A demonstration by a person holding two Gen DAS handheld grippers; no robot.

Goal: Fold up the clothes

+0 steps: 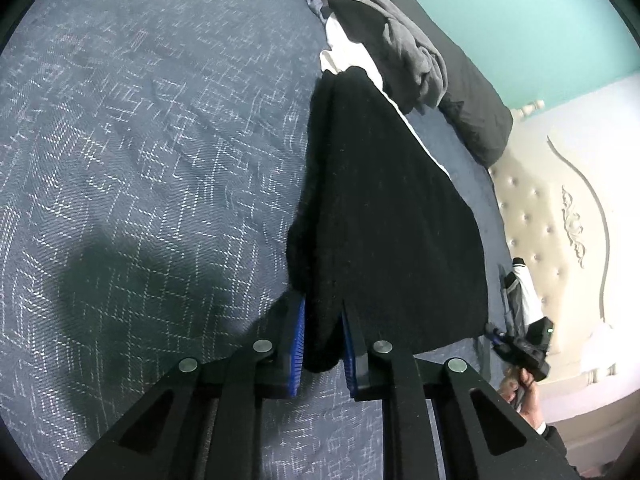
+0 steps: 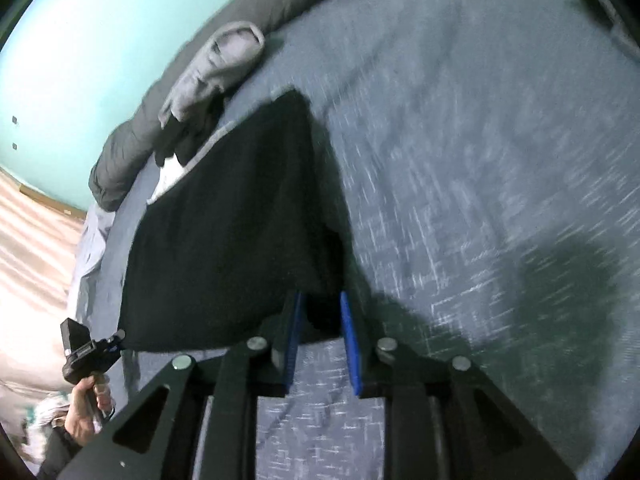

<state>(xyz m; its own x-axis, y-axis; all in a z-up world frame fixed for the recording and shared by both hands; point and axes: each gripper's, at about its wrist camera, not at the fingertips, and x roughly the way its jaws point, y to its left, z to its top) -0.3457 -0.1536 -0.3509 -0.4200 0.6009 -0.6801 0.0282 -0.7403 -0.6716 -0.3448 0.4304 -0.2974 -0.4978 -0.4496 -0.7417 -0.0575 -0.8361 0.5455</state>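
Black garment (image 1: pixel 392 216): lifted by its near edge above the patterned blue bedspread (image 1: pixel 140 160), far end trailing down toward the heap of unfolded clothes (image 1: pixel 400 40) against the dark pillow (image 1: pixel 476 120). Left gripper (image 1: pixel 323 344) clamped on one near corner, cloth bunched between the blue pads. Right gripper (image 2: pixel 323 340) pinching the other corner, though blur and dark fabric make the contact there only probable. Stretched flat between the two, cloth hanging as one wide panel with a pale edge (image 2: pixel 192 164) along its far side. No finished fold visible yet on this piece. Gray and white items in the heap untouched. Judged early: first fold of this garment pending, then the rest of the pile.
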